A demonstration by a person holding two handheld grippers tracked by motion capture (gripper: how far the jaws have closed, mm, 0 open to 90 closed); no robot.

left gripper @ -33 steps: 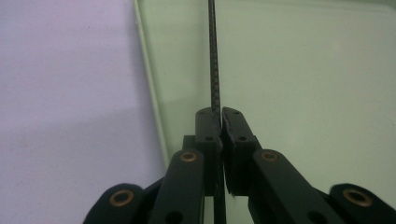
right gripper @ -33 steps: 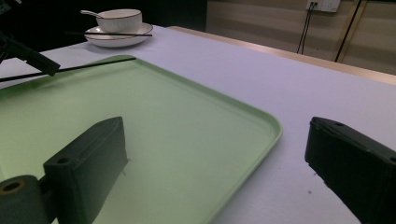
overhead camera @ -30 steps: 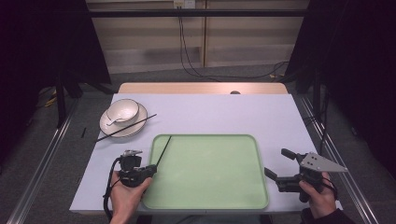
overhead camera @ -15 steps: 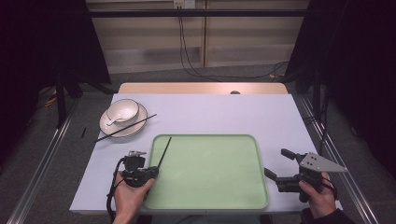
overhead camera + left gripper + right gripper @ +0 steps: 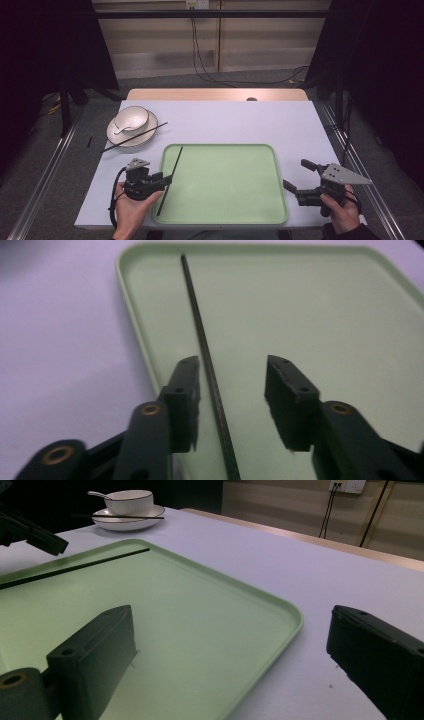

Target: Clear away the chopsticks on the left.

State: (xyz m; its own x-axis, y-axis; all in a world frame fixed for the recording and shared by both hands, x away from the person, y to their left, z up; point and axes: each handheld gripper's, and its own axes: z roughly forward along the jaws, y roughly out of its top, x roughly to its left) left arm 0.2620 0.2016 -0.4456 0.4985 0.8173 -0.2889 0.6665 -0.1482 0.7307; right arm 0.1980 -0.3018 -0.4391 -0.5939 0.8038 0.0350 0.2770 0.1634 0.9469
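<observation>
High view, left tool: the left tool point(image 5: 159, 178) sits at the tray's point(image 5: 280, 200) near-left edge, jaws just parted, with the black chopstick point(image 5: 170, 177) lying between them along the tray's left side, released rather than pinched.
High view, right tool: the right tool point(image 5: 300, 180) waits off the tray's right edge, jaws wide apart and empty.
High view, beyond: ahead and left of the left tool, a plate point(image 5: 131, 135) carries a bowl point(image 5: 131, 119) and the second chopstick point(image 5: 134, 136), laid across the plate's rim.
Left tool view: the chopstick point(image 5: 206, 360) runs just beside the left jaw, well clear of the other; withdrawing sideways would likely drag or roll it toward the tray's point(image 5: 131, 315) rim.
Right tool view: the chopstick point(image 5: 75, 567) lies flat at the tray's point(image 5: 280, 630) far side from this tool.
Risk: the second chopstick overhangs the plate; a careless reach could tip it onto the desk point(image 5: 240, 120) or jostle the bowl.
</observation>
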